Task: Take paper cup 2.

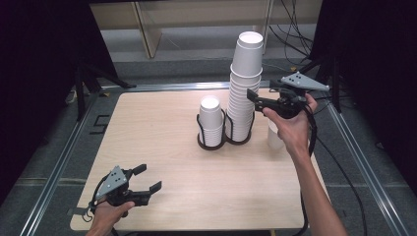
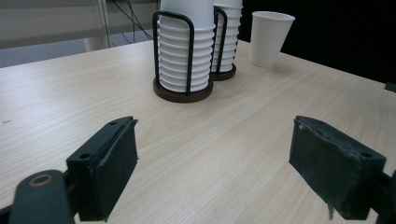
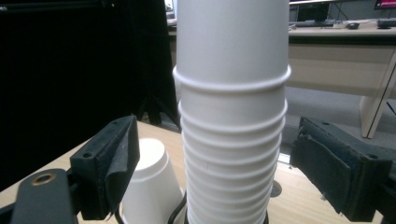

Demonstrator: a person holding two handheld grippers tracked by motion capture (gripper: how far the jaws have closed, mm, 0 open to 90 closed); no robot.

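Note:
A tall stack of upside-down white paper cups (image 1: 244, 88) stands in a black wire holder (image 1: 239, 139) at the middle of the wooden table (image 1: 162, 162). A shorter stack (image 1: 211, 123) sits in the twin holder to its left. My right gripper (image 1: 254, 97) is raised beside the tall stack, partway up. In the right gripper view its open jaws flank the tall stack (image 3: 231, 116) with a gap on each side. A single upright cup (image 1: 273, 136) stands behind the right hand. My left gripper (image 1: 149, 178) rests open at the near left corner, nothing between its jaws.
The left gripper view looks across bare wood to the short stack (image 2: 183, 51) and the single cup (image 2: 271, 37). Black tripod legs (image 1: 88, 78) stand off the table's far corners. Cables (image 1: 295, 29) and a pale cabinet lie on the floor beyond.

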